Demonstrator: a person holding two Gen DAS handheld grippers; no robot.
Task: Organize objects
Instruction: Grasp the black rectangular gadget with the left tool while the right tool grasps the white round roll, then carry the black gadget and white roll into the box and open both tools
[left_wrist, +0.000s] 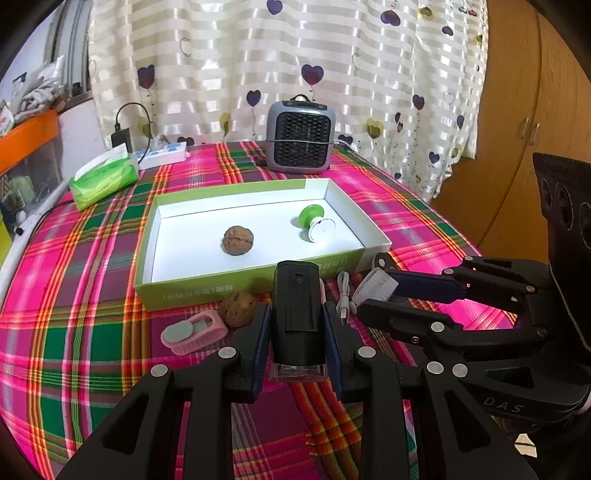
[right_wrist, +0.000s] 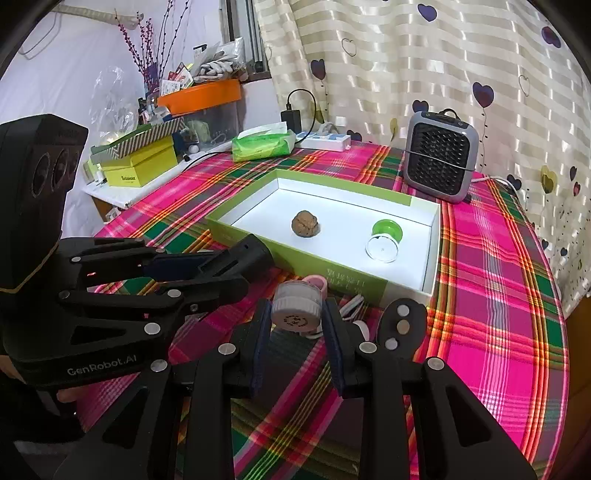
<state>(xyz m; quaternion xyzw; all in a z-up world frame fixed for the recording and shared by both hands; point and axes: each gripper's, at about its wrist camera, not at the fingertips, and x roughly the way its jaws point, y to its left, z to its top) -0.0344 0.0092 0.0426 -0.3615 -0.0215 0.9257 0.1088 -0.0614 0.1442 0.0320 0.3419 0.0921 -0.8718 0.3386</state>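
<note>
Left wrist view first: we read "DAS" on the housing of the right claw, and a line of pale characters runs along the green front wall of the open box, too small for us to make out. From the right wrist view we read "GenRobot.AI" on the body of the left claw, and a yellow-green carton on the side shelf carries a dark word we cannot read. Our left claw is clamped on a black oblong device, its pads pressing both long sides; the long axis of the device runs along the fingers, its clear end toward the camera and its dark rounded end toward the box, just short of the front wall. Our right claw grips a small white ribbed cylinder, whose round end face, printed with a ring of tiny illegible marks, is turned toward the camera. Inside the box lie a walnut near the middle and a green-and-white capped piece lying tipped toward the right end. On the plaid desk, in front of the box, sit a second walnut, a pink holder and a white cable. A grey fan heater stands behind the box.
</note>
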